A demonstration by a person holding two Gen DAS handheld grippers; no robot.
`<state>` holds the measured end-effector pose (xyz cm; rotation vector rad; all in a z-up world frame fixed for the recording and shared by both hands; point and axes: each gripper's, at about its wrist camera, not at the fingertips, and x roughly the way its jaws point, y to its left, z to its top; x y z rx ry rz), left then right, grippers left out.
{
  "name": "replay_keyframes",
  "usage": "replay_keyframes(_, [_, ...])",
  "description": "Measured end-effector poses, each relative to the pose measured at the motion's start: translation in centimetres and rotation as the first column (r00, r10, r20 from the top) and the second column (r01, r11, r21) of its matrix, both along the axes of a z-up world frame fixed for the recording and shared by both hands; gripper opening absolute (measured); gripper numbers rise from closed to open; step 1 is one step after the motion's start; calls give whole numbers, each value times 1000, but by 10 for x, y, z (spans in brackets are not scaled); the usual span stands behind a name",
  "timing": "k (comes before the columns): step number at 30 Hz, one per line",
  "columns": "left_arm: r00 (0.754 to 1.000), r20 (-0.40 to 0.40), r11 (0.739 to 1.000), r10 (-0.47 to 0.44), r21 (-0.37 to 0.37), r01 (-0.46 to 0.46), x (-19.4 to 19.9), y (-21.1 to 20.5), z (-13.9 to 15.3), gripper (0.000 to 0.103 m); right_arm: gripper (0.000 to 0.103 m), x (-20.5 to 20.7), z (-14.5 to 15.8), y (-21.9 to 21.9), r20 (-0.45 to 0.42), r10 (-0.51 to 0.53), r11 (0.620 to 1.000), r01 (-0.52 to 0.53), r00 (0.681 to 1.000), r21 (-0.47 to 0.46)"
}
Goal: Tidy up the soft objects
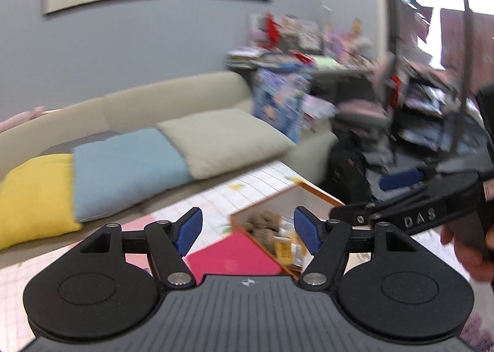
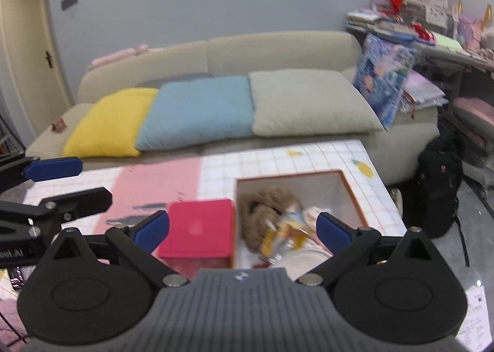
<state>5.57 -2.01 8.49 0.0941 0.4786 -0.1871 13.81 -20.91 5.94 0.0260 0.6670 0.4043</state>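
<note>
Hovering above the table [image 2: 278, 154], both tools wide apart and empty: left gripper [image 1: 248, 230] has nothing between its blue pads, same for right gripper [image 2: 242, 230]. Soft stuff already sits in the open orange-rimmed box [image 2: 352, 194] at the table's right side: a brown plush toy [image 2: 265, 206] at its left wall, crinkly yellow packets [image 2: 284, 234] just beside it. Pink lid [image 2: 197, 228] lies flat on the table, touching the box's left edge. Three cushions on the sofa [image 2: 278, 46] behind: yellow cushion [image 2: 108, 123] left, blue cushion [image 2: 197, 111] middle, beige cushion [image 2: 308, 104] right, edges overlapping.

Risks as I read it:
- grippers are close together, the right one crosses the left view; a reach for the same item could clash fingers
- plush is heaped near the rim, so a lid pushed on may sit crooked or pinch fabric
- lid is flat on the table, hard to get a pad under; may skid off the near edge
- both views blurred, so aim is uncertain
</note>
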Motion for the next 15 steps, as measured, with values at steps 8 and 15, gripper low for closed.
replay_keyframes(8, [971,100,976,219,-38,-216,-41,28,5,79,100,-53,3,35,87,10,1000,-11,996,15])
replay_keyframes(15, [929,-15,927,370,-55,-370,-57,38,-16,80,100,-89,-9,49,114,15,999,-9,993,-53])
